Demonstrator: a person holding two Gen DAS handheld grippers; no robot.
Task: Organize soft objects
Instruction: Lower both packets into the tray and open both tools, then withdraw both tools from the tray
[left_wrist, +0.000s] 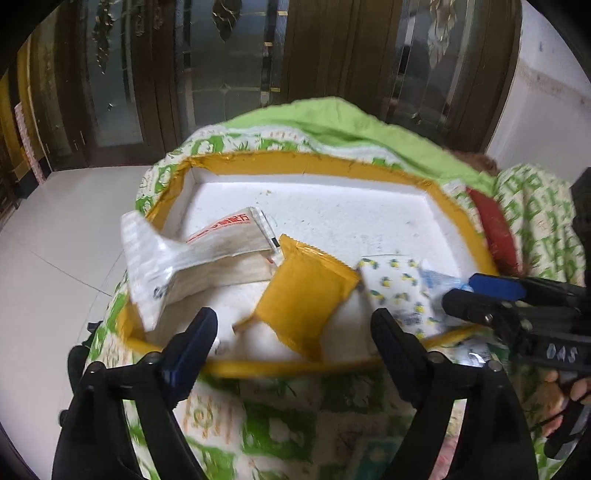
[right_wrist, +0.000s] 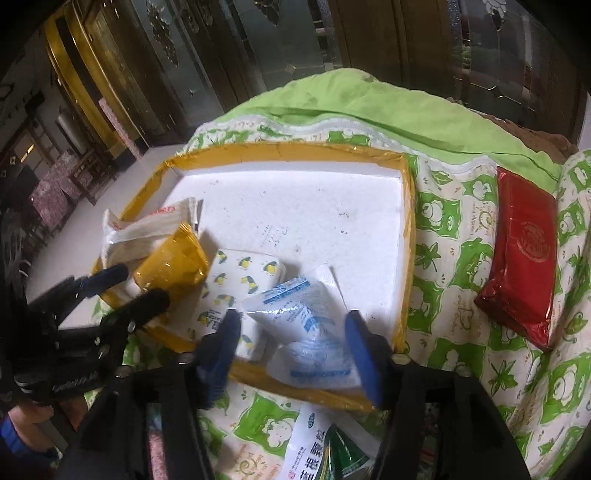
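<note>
The left gripper (left_wrist: 295, 325) stands wide around the yellow packet (left_wrist: 306, 291); the right gripper (right_wrist: 291, 332) gapes, straddling the blue-white pouch (right_wrist: 306, 317), pads clear.

Left gripper (left_wrist: 295, 328) and right gripper (right_wrist: 291, 339) both angled downward, jaws apart.

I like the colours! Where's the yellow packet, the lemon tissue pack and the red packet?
yellow packet (left_wrist: 306, 291), left wrist view, middle of its face
lemon tissue pack (right_wrist: 240, 280), right wrist view, printed top
red packet (right_wrist: 521, 266), right wrist view, middle of wrapper
</note>
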